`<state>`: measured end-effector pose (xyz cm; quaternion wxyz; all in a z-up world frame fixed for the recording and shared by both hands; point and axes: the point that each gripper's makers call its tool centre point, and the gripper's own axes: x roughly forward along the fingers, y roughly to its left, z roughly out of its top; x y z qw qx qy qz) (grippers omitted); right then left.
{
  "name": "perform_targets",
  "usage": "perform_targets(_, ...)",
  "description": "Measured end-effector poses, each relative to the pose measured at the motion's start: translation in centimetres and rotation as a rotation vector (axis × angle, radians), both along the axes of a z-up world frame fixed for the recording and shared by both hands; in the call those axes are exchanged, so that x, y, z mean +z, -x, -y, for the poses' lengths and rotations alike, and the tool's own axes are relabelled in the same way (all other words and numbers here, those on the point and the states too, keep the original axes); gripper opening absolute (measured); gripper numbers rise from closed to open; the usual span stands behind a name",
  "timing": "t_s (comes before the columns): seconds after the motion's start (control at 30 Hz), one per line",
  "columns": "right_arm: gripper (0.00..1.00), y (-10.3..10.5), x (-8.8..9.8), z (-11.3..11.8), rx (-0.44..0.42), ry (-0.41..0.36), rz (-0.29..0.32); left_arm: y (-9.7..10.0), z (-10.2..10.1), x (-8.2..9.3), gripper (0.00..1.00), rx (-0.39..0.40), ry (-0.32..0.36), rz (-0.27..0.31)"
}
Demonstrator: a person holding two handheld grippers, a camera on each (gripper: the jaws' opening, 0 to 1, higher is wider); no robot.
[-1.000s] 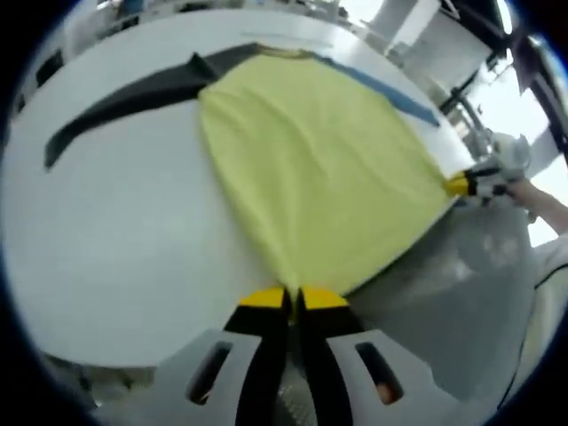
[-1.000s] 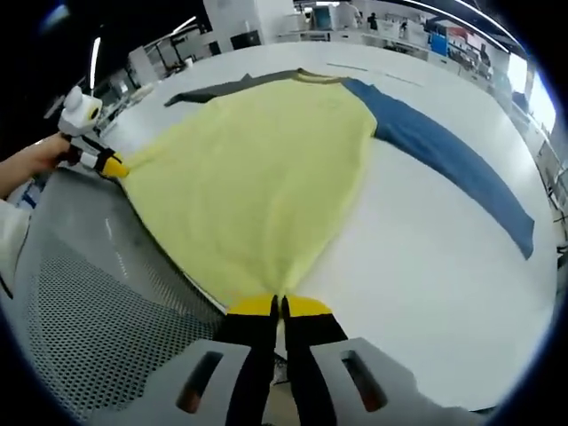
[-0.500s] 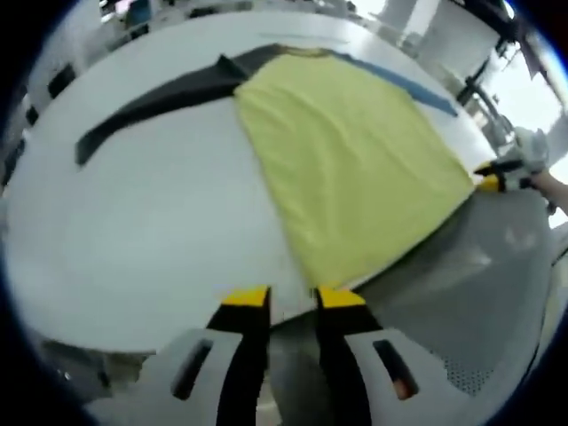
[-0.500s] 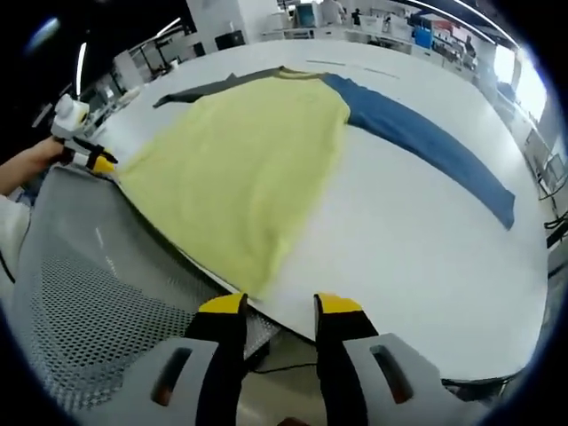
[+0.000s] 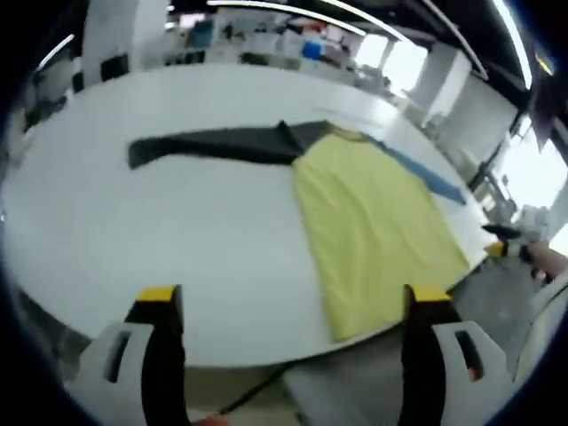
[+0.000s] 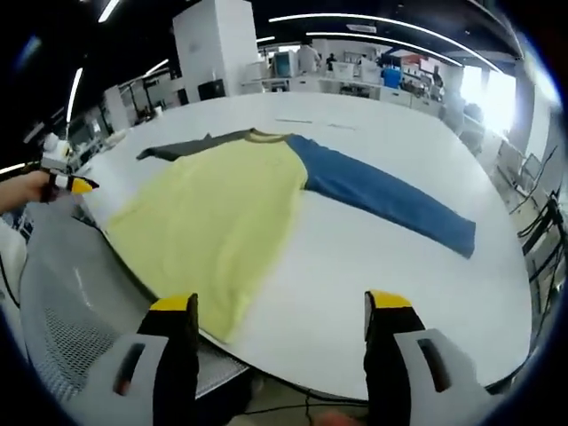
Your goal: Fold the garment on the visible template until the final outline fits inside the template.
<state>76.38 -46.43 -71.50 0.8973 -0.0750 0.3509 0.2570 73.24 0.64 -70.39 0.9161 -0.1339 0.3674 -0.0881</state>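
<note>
Holding both tongs, left and right, released before the garment; blue sleeve lies nearer my right.

Soft matt cloth garment lying flat on a smooth, faintly glossy white bench: yellow body, blue sleeve, dark grey sleeve. Beside the bench edge, grey perforated mesh chair back. Matt grey plastic jaws with yellow tips.
</note>
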Motion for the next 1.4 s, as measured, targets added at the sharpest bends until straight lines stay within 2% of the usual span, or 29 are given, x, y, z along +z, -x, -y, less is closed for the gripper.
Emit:
perform_targets(0.03, 0.79, -0.2, 0.3, 0.1, -0.002, -0.002, 0.014, -0.3, -0.1, 0.9, 0.99, -0.003, 0.01, 0.044)
perform_targets(0.13, 0.82, -0.7, 1.0, 0.5, -0.014, -0.011, 0.042, -0.6, -0.6, 2.2, 0.99, -0.001, 0.016, 0.106)
perform_targets(0.27, 0.82, -1.1, 1.9, 0.6, -0.034, -0.033, 0.069, -1.1, -0.5, 3.8, 0.99, 0.007, 0.026, 0.166)
perform_targets(0.37, 0.82, -1.3, 1.9, 0.7, -0.044, -0.045, 0.072, -1.4, 0.2, 4.5, 0.99, -0.018, 0.017, 0.197)
perform_targets(0.63, 0.81, -1.5, 1.9, 0.8, -0.031, -0.039, 0.074, -1.6, 2.5, 4.3, 0.99, -0.094, 0.001, 0.174)
perform_targets(0.9, 0.8, -1.5, 1.8, 0.8, -0.029, -0.042, 0.069, -1.8, 3.9, 4.6, 0.99, -0.139, 0.012, 0.177)
perform_targets(1.07, 0.8, -1.7, 1.8, 0.7, -0.025, -0.041, 0.066, -1.8, 4.9, 5.6, 0.99, -0.176, 0.014, 0.212)
perform_targets(1.17, 0.8, -1.9, 1.6, 0.7, -0.027, -0.044, 0.064, -1.6, 5.8, 5.9, 0.99, -0.244, -0.031, 0.237)
perform_targets(1.3, 0.79, -2.3, 1.3, 0.7, -0.027, -0.041, 0.057, -1.4, 7.2, 6.4, 0.99, -0.263, 0.002, 0.246)
perform_targets(1.4, 0.78, -3.0, 1.2, 0.9, -0.057, -0.08, 0.048, -1.3, 8.1, 7.0, 0.99, -0.285, 0.008, 0.269)
